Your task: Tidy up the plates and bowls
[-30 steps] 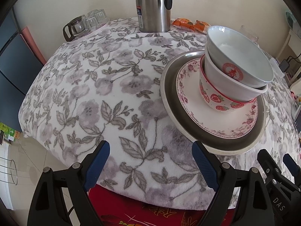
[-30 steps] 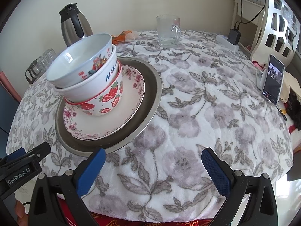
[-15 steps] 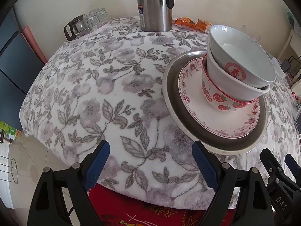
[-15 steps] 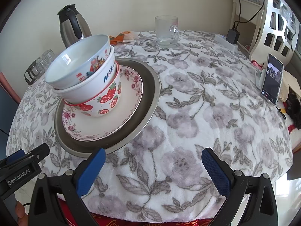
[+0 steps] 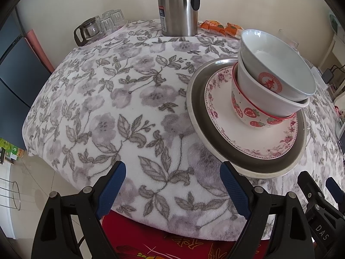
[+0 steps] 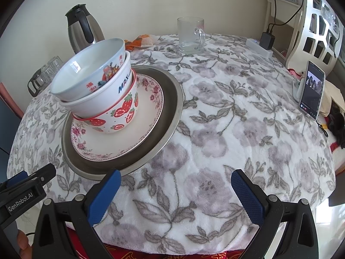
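Three nested bowls stand tilted on a pink-flowered plate (image 5: pixel 265 138) (image 6: pixel 142 127), which lies in a steel dish (image 5: pixel 194 95) (image 6: pixel 172 99). The lowest is a strawberry bowl (image 5: pixel 248 112) (image 6: pixel 120 112), then a plain white bowl (image 5: pixel 258 95) (image 6: pixel 103 99), and on top a white bowl with red print (image 5: pixel 278 69) (image 6: pixel 90 73). My left gripper (image 5: pixel 172 192) is open and empty over the cloth at the table's near edge, left of the dish. My right gripper (image 6: pixel 175 196) is open and empty too, near the dish's front rim.
The round table has a floral cloth (image 5: pixel 107 99) (image 6: pixel 237 129). At the back stand a steel flask (image 5: pixel 177 6) (image 6: pixel 83 30), small glasses (image 5: pixel 101 24), orange packets (image 5: pixel 217 26) and a glass mug (image 6: pixel 190 35). A phone (image 6: pixel 312 90) leans at the right edge.
The views have drifted very slightly; the stack and both grippers stay as they were, jaws equally wide.
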The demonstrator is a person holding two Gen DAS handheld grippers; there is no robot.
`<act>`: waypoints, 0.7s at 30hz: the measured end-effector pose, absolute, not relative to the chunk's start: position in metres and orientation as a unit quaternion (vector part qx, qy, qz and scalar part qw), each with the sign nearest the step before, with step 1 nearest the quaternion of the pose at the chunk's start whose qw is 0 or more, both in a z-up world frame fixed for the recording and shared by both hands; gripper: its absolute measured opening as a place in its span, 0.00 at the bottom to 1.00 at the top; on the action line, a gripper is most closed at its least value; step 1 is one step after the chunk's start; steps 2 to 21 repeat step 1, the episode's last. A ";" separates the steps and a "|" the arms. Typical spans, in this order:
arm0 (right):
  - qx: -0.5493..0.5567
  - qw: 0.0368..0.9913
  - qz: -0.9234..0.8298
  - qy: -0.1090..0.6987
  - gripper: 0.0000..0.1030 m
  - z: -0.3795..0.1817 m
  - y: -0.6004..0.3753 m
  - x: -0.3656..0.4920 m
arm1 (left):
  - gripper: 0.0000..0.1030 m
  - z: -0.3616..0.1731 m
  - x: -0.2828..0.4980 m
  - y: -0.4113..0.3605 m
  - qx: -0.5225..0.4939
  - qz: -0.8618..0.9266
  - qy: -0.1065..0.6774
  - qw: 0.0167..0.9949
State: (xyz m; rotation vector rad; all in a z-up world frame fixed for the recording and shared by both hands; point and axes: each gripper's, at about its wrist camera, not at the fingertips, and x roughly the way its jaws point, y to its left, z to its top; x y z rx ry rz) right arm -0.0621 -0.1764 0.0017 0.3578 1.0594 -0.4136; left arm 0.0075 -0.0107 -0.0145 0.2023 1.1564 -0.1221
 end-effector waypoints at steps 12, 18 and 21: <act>0.168 0.827 -0.195 0.499 1.00 0.001 -0.176 -0.063 | 0.87 -0.014 0.007 -0.011 0.095 -0.058 0.545 0.831; 0.168 0.827 -0.195 0.499 1.00 0.001 -0.176 -0.063 | 0.87 -0.014 0.007 -0.011 0.095 -0.058 0.545 0.831; 0.168 0.827 -0.195 0.499 1.00 0.001 -0.176 -0.063 | 0.87 -0.014 0.007 -0.011 0.095 -0.058 0.545 0.831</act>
